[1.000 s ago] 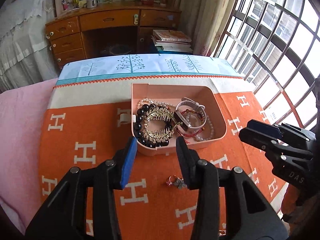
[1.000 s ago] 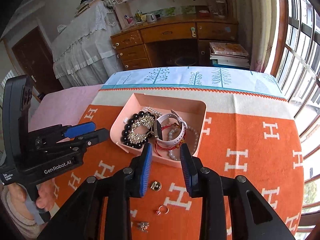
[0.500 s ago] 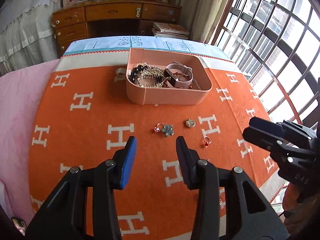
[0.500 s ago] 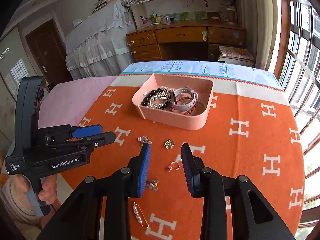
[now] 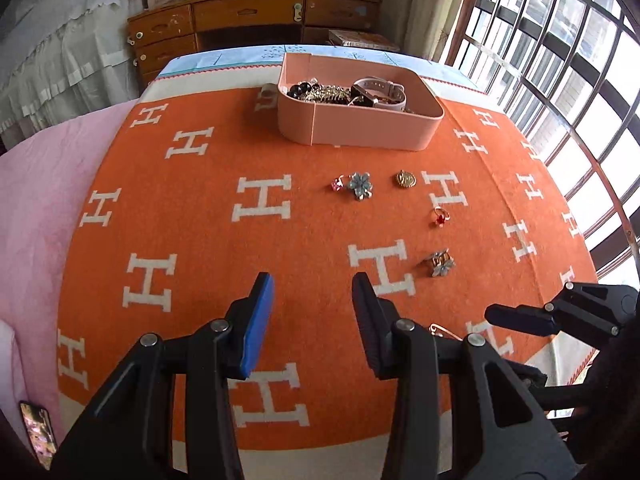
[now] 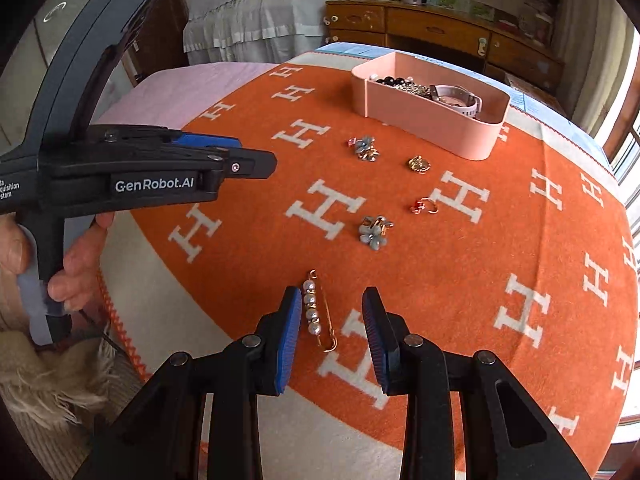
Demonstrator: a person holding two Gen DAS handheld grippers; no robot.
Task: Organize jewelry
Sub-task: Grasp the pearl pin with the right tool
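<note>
A pink jewelry box sits at the far side of the orange cloth, holding a bead bracelet, a gold comb and a pink watch. Loose on the cloth lie a blue flower brooch, a pink ring, a gold pendant, a red ring, a second flower brooch and a pearl pin. My left gripper is open and empty over the cloth. My right gripper is open, just behind the pearl pin.
The orange H-patterned cloth covers a table beside a pink blanket. A phone lies at the near left edge. A wooden desk and a white-draped bed stand behind. Windows run along the right.
Both grippers have pulled back from the pink box toward the near edge of the cloth, bringing the loose jewelry and the pearl pin into view. Both stayed open.
</note>
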